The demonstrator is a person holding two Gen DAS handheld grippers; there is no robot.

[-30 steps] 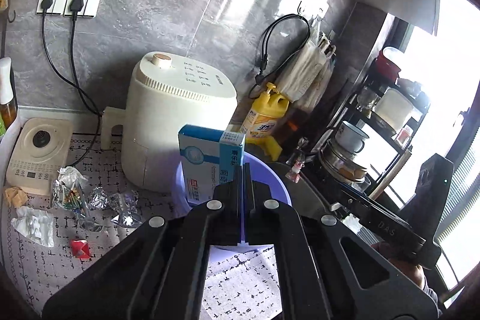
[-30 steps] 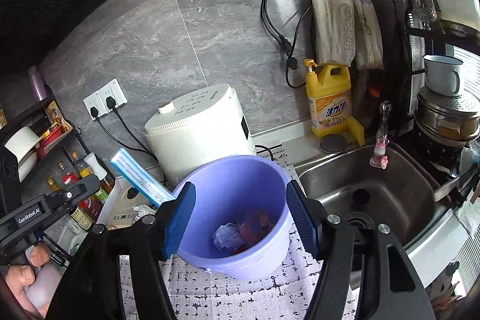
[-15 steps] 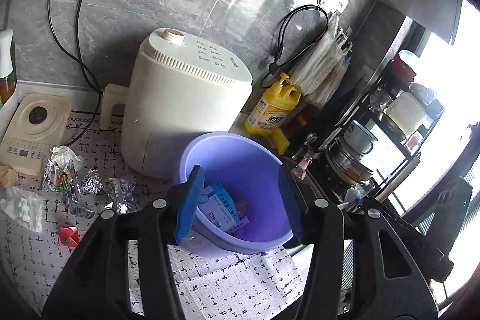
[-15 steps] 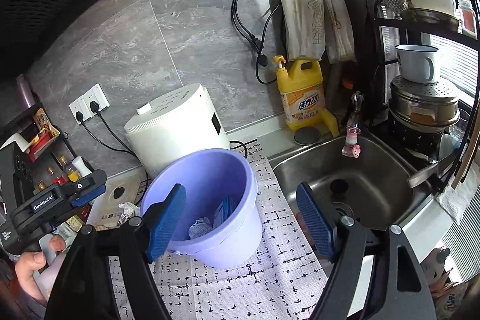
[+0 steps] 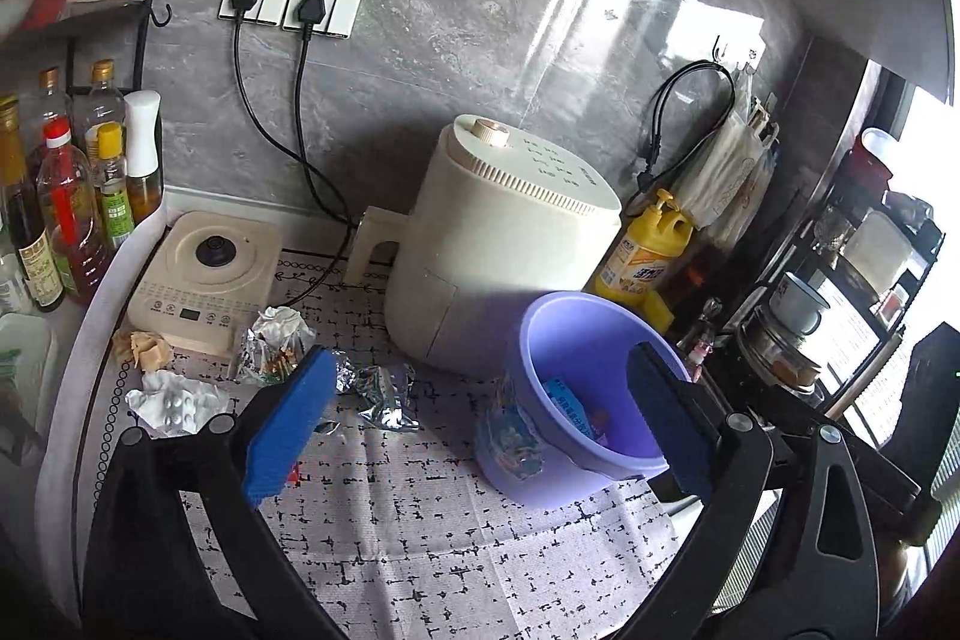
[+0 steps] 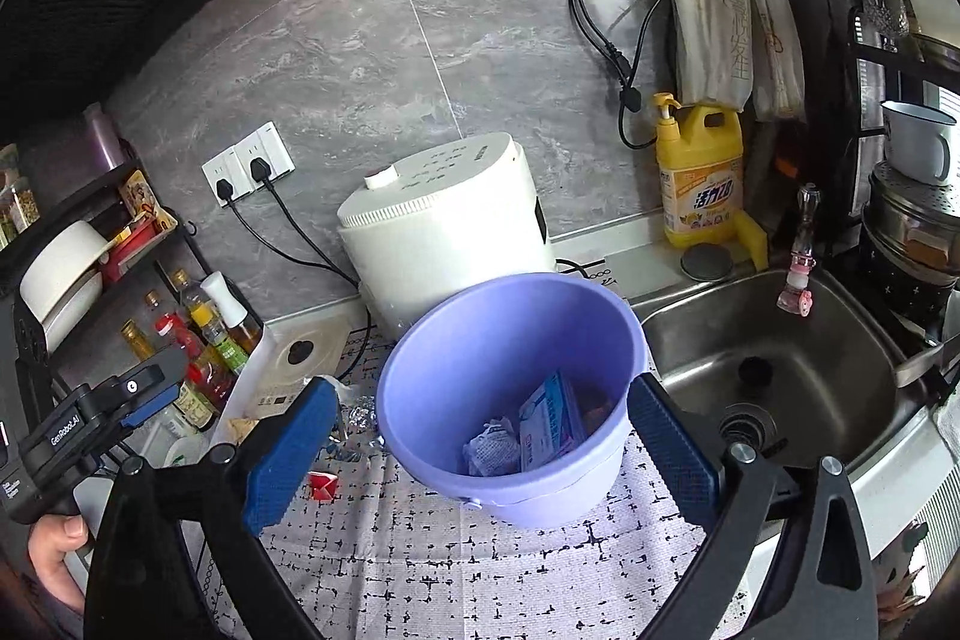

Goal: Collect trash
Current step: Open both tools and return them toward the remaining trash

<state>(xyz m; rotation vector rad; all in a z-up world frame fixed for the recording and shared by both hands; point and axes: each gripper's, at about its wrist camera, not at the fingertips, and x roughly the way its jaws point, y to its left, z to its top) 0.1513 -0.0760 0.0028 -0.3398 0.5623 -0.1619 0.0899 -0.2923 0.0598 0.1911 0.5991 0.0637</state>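
**Both tongs empty; loose trash lies off the left one's far-left side**

The left tongs [image 5: 480, 424] have just been opening and now stand spread wide with nothing between the pads; the right tongs [image 6: 480, 442] likewise, straddling the purple bucket [image 6: 510, 340] without touching it. Just beyond the left tongs' left pad lie the crumpled foil wrappers [image 5: 384, 394]; further left, the blister pack [image 5: 174, 403] and a brown paper wad [image 5: 144, 346], possibly tissue. The blue box [image 6: 549, 421] already sits inside the bucket, ahead-right. The left hand is nearer the remaining trash, pitched downward toward the bench [image 5: 420, 520].
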